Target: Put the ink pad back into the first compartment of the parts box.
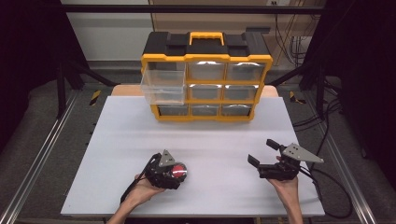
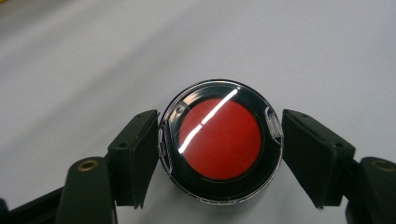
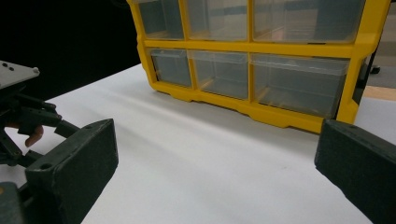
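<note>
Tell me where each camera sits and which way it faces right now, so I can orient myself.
High view: above the person's side, looking forward and down on the white table and yellow drawer cabinet; both forearms enter from the bottom.
Left gripper view: rides the left gripper, looking down at a round red-topped case between its black jaws.
Right gripper view: rides the right gripper, facing the cabinet's lower drawers across the table; its jaws stand wide apart.
Shared: the right gripper view and the high view both show the cabinet and the left gripper.

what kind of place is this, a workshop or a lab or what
Probably a lab test bench: a white table inside a metal frame, a yellow drawer organizer set up on it, and cables trailing on the floor.
</note>
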